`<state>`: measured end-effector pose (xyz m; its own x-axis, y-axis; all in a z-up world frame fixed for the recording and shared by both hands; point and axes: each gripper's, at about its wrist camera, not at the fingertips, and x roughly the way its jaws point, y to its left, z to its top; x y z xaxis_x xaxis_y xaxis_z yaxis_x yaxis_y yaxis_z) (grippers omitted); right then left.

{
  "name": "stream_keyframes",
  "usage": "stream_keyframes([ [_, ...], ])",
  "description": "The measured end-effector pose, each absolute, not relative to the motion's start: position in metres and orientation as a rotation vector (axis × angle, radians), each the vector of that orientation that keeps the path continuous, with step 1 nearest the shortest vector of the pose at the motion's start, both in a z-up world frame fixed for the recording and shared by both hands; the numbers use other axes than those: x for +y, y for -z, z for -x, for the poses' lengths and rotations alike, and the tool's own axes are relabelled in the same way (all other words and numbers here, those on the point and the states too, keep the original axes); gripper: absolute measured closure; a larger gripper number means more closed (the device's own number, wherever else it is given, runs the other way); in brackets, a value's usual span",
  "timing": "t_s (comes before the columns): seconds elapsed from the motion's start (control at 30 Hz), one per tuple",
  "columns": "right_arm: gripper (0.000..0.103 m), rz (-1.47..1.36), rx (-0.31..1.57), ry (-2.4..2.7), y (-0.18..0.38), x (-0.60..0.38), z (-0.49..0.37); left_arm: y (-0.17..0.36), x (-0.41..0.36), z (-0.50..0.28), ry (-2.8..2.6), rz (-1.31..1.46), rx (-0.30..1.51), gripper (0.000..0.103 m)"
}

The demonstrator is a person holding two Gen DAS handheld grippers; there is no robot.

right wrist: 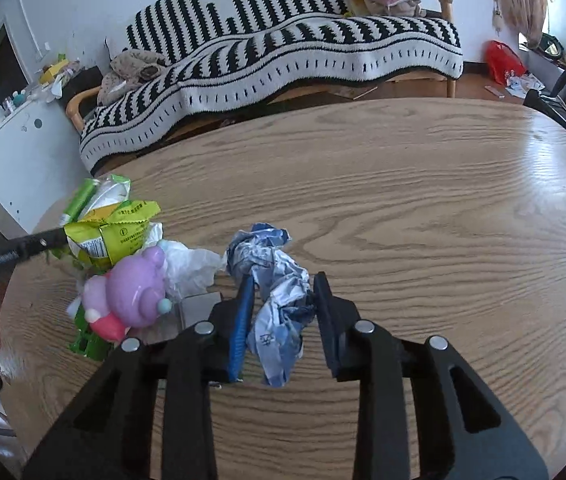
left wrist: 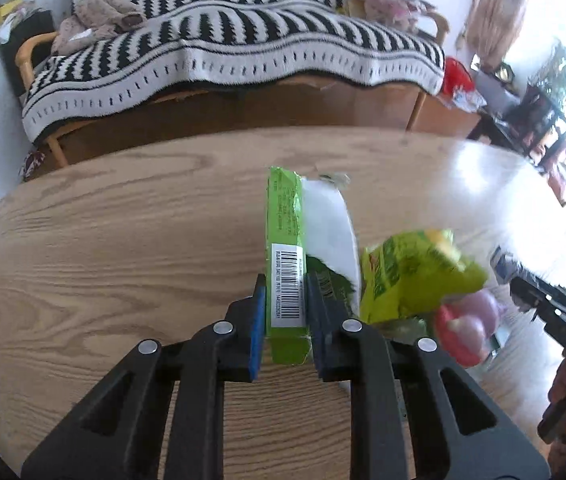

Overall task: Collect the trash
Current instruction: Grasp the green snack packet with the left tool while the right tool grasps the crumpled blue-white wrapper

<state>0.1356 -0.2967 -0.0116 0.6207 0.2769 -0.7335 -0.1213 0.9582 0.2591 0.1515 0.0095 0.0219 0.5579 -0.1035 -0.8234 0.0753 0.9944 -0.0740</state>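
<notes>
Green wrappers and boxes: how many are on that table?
2 for sure: a green box clamped in the left gripper, and a yellow-green snack bag beside the purple toy. More green scraps under the pile may be hidden.

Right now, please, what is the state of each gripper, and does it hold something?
Left gripper: closed on the flat green cardboard box with a barcode.
Right gripper: closed on the crumpled blue-and-white plastic wrapper.
</notes>
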Motion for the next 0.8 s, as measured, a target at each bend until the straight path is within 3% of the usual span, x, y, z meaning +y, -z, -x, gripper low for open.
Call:
stream_keyframes([
  [0.8,0.074,-0.223,0.766,-0.212,-0.063,-0.339,-0.042,-0.101,-0.024,-0.059,0.113,0.015,0.9,0.085],
])
